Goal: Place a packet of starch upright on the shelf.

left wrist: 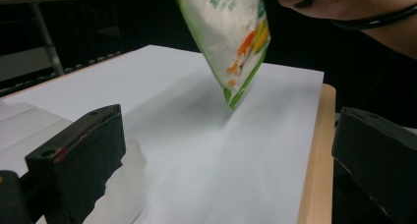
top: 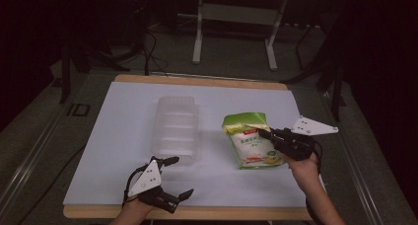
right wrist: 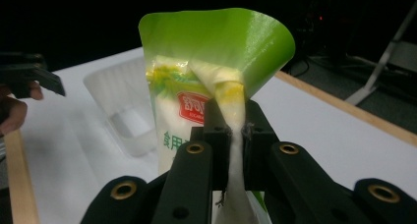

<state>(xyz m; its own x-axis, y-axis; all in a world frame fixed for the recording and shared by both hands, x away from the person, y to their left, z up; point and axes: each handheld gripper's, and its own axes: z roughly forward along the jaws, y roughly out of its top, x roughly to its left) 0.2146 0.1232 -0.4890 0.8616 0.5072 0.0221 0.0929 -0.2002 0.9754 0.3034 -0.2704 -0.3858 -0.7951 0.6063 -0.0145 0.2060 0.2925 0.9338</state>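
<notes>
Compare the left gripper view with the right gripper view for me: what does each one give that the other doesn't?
Left gripper view alone: the left tongs open with nothing between them, and the bag's bottom corner hanging just above the white sheet. Right gripper view alone: the right tongs shut on the bag's side seam below its folded green top, plus the clear plastic container's ribbed inside. Both share the bag, the sheet and the table's wooden edge.
</notes>
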